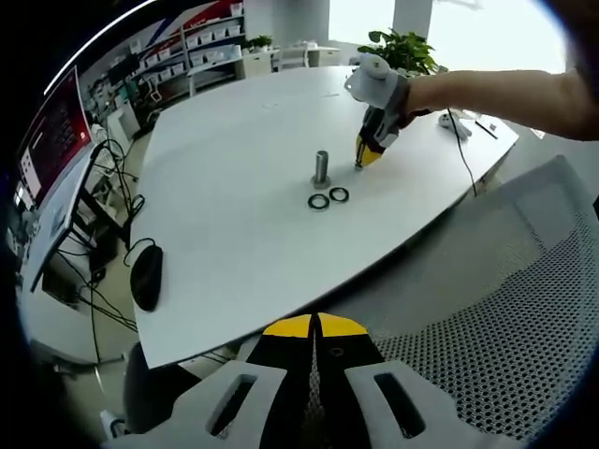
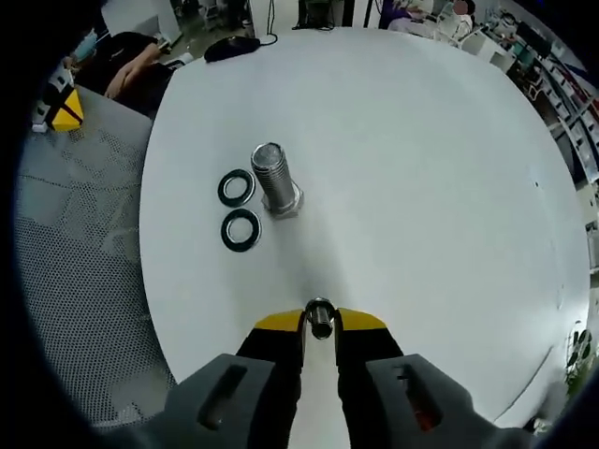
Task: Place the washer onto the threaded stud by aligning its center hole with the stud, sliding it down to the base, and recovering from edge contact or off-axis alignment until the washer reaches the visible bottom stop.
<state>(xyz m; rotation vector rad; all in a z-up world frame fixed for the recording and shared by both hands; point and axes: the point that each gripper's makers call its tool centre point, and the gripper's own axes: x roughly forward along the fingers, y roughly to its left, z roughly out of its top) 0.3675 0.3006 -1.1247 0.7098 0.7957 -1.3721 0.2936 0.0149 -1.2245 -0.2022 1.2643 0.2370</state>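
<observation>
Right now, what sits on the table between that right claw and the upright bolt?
Nothing: in the right gripper view, only bare white table lies between the right gripper, pinching a washer, and the threaded stud.

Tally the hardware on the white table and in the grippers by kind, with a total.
Washers: 3, two flat on the table, one edge-on in the right gripper
Threaded stud: 1
Computer mouse: 1
Total: 5

No legible text or labels
</observation>
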